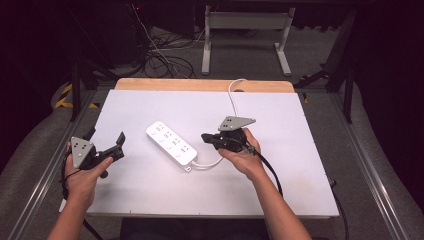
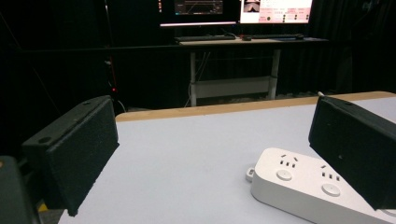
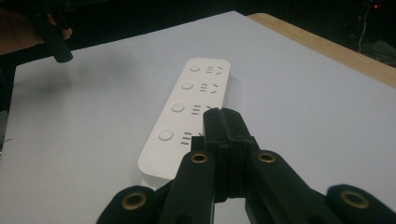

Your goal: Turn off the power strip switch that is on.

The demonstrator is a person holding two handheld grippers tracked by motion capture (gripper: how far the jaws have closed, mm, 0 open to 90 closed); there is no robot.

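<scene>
White power strip (image 1: 171, 144) lies diagonally mid-table (image 1: 280, 165), its cord (image 1: 233, 97) running to the far edge. Right gripper (image 1: 206, 137), jaws together and holding nothing, sits just beside the strip's near end. Left gripper (image 1: 119, 145), jaws apart, stands well clear at the table's left. Nothing lies between either gripper and the strip.

No legible text, brand, number or sign is found on the power strip (image 1: 171, 144); the writing on the monitors (image 2: 275, 9) is blurred.

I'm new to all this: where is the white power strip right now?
In the high view, the power strip lies flat mid-table, between the left gripper and the right gripper.
</scene>
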